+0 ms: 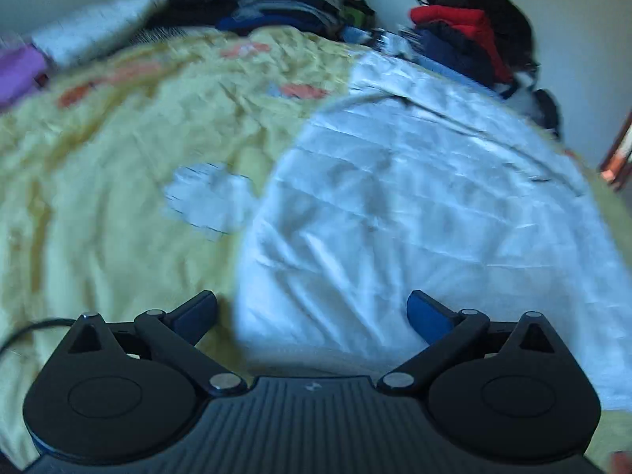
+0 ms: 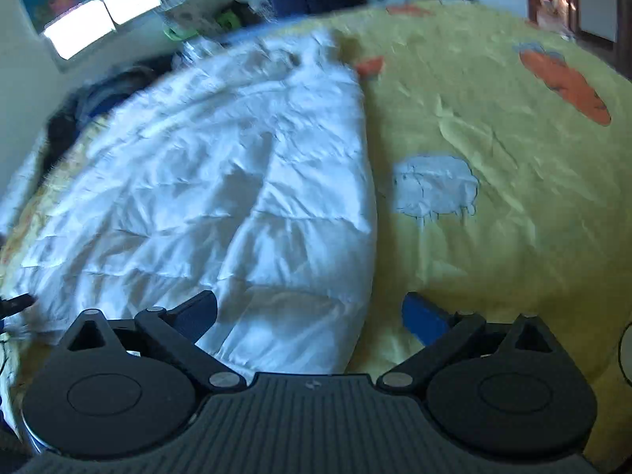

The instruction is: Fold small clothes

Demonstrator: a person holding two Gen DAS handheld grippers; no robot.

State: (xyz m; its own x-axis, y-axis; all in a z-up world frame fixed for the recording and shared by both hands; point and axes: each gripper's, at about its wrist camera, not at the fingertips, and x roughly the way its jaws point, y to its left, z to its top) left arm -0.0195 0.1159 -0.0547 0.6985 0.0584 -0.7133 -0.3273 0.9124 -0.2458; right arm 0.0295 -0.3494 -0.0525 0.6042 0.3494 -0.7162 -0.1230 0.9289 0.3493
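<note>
One white garment [image 1: 414, 205] lies spread flat on the yellow bedcover [image 1: 118, 197], beside one grey sheep patch [image 2: 434, 187], with two clothes piles [image 1: 466, 35] behind, while the left gripper [image 1: 312, 316] and right gripper [image 2: 310, 314] both gape wide, empty.

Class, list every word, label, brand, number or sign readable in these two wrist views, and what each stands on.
None can be read.
A small pale mark on the left gripper body: a logo, too small to read.
The same mark on the right gripper body: unreadable.
The yellow bedspread bears only pictures.
</note>
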